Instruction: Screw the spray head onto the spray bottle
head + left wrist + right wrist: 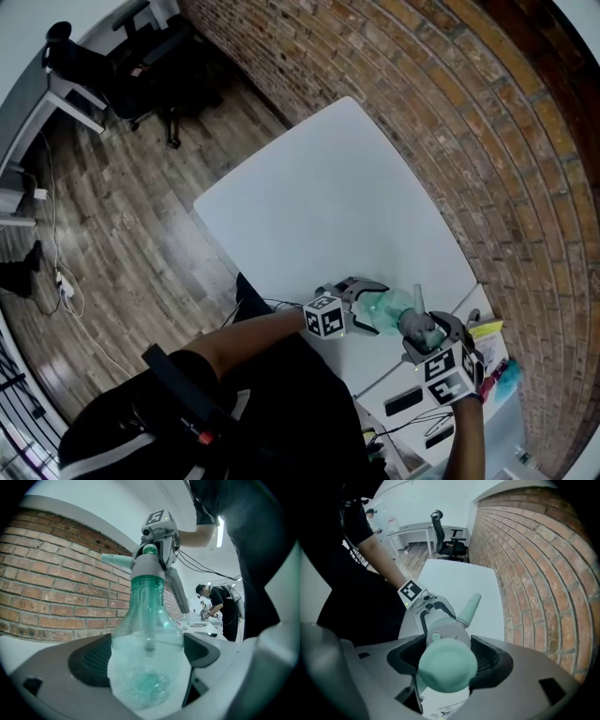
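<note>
At the far left we see a black office chair (141, 75) on a wood-plank floor (122, 206), with a white cable (58, 281) trailing along the floor's left side. Next comes the white desk (319, 197), set cornerwise to us, its far edges running close to a red brick wall (450, 112) that curves round the whole right side of the room.

Over the desk's near right part, the left gripper (373, 307) reaches in from the left. In the left gripper view its dark fingers (93, 660) are closed on the round body of the clear green spray bottle (394, 302), one pad pressed on each side. We cannot tell whether the bottle's base touches the desk.

Just to the right, the grey and mint spray head (417, 314) sits on the bottle's neck, with its nozzle pointing away from us. The right gripper (427, 333) comes at it from the near side. In the right gripper view its fingers (492, 660) are clamped on the head from both sides.

Further right and nearer us lies a neighbouring desk (394, 380) with a dark flat item (405, 401) and some coloured things too small to tell. The left gripper view also shows a person (219, 603) bent over another desk far back in the room.
</note>
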The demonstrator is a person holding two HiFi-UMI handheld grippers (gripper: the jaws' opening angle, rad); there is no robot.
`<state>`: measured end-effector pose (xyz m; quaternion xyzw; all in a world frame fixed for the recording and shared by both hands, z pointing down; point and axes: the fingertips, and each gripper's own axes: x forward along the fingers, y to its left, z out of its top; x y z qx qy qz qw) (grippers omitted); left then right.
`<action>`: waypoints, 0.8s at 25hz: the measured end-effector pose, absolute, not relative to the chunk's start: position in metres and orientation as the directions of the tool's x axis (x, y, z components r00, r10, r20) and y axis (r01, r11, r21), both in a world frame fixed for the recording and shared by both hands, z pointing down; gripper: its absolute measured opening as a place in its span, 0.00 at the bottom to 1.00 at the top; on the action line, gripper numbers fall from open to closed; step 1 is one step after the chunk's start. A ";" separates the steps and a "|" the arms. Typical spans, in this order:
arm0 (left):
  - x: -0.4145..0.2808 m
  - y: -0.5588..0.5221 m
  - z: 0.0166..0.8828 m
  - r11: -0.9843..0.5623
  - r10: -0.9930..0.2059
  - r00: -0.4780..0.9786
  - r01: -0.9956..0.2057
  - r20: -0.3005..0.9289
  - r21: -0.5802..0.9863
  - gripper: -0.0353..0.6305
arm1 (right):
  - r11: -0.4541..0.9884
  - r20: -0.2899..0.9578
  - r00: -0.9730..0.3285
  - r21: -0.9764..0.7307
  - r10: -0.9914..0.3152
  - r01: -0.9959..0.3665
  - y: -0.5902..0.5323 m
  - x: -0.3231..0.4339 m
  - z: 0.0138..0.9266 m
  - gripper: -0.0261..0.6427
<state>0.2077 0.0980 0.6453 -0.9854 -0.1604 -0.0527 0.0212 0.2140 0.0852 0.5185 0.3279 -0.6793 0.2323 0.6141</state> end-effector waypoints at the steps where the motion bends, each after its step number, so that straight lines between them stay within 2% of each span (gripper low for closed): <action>1: 0.207 0.098 0.645 -0.948 0.313 0.943 0.318 0.111 -0.025 0.78 | 0.705 0.987 -0.031 0.089 -0.155 -0.703 0.086 0.213 0.519 0.46; 9: 0.208 0.098 0.647 -0.950 0.305 0.946 0.310 0.114 -0.029 0.78 | 0.854 0.993 -0.032 0.079 -0.111 -0.514 0.089 0.210 0.521 0.46; 16: 0.207 0.097 0.647 -0.952 0.300 0.947 0.305 0.116 -0.029 0.78 | 0.984 0.997 0.008 0.072 -0.071 -0.165 0.094 0.208 0.526 0.46; 20: 0.208 0.097 0.647 -0.952 0.299 0.947 0.304 0.117 -0.030 0.78 | 0.997 0.998 0.013 0.065 -0.065 -0.030 0.096 0.208 0.527 0.46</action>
